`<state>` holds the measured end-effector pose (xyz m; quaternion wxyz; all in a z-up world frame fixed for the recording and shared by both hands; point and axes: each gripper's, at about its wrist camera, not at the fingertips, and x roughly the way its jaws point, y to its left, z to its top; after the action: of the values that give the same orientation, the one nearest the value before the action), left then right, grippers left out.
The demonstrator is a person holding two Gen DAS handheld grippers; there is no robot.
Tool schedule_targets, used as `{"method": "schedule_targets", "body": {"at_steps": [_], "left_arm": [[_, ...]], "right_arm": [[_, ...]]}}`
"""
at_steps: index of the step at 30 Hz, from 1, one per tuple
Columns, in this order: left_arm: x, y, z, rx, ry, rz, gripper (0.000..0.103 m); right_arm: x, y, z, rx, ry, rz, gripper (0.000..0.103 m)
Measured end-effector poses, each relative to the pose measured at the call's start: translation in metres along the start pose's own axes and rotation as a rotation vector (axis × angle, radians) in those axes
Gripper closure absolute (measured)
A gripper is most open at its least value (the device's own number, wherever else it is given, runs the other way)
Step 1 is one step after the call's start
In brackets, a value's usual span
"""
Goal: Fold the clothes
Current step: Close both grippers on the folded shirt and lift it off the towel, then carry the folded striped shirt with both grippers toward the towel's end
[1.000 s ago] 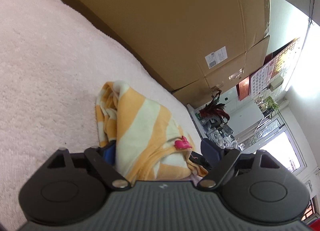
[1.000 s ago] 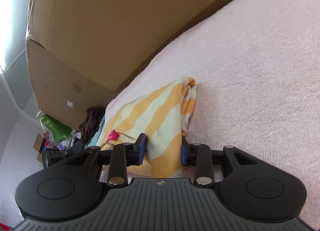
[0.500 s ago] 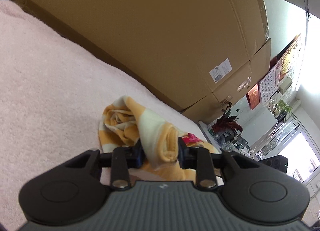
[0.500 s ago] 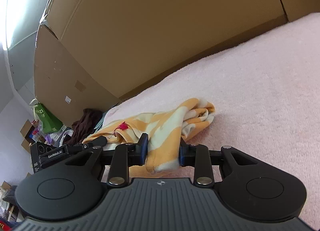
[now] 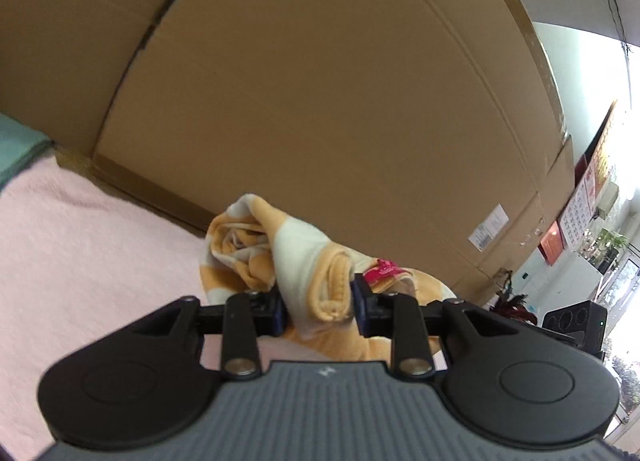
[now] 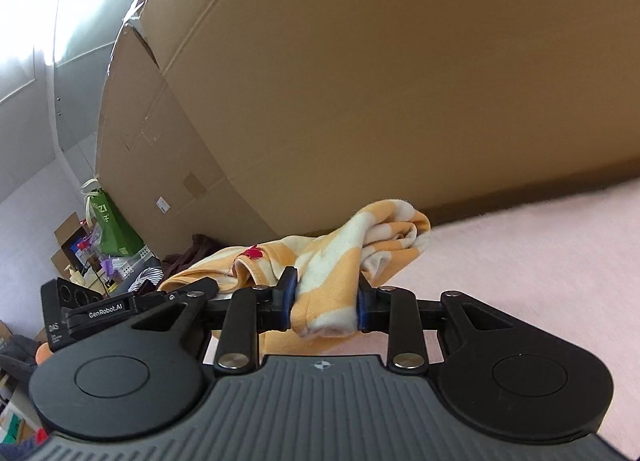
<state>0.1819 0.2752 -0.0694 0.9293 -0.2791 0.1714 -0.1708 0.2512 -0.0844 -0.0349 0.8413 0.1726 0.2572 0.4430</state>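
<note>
An orange-and-cream striped garment [image 5: 280, 257] with a red tag [image 5: 382, 270] hangs bunched between both grippers, raised above the pink towel surface [image 5: 80, 245]. My left gripper [image 5: 318, 307] is shut on a rolled edge of it. In the right wrist view the same garment [image 6: 360, 245] sags from my right gripper [image 6: 326, 303], which is shut on a striped fold. The left gripper's body [image 6: 120, 311] shows at the left of that view, close beside the cloth. The garment's lower part is hidden behind the gripper bodies.
Large cardboard boxes [image 5: 340, 101] stand right behind the pink surface [image 6: 540, 261]. Dark clothes [image 6: 192, 251] and a striped item lie at the far left end. A green bag [image 6: 112, 221] and clutter sit beyond. A teal cloth [image 5: 16, 149] lies at the left edge.
The left gripper shut on the garment's edge a second ago. Both grippers have since risen and levelled out, lifting the striped garment off the pink surface.
</note>
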Motion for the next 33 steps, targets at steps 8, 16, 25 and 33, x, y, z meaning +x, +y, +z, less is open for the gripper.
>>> {"method": "schedule_targets", "body": {"at_steps": [8,16,25,33], "left_arm": [[0.016,0.071,0.023,-0.015,-0.008,0.13,0.076],[0.017,0.107,0.009,-0.035,0.111,0.185,0.066],[-0.031,0.093,0.004,0.098,0.176,0.271,0.05],[-0.021,0.09,0.042,0.138,0.01,0.322,0.063]], "right_arm": [[0.084,0.013,-0.005,-0.099,0.026,0.002,0.073],[0.093,0.001,-0.024,-0.099,0.117,-0.046,0.073],[0.076,-0.027,-0.033,0.078,0.16,-0.051,0.062],[0.041,-0.02,-0.033,0.097,-0.036,-0.103,0.074]]}}
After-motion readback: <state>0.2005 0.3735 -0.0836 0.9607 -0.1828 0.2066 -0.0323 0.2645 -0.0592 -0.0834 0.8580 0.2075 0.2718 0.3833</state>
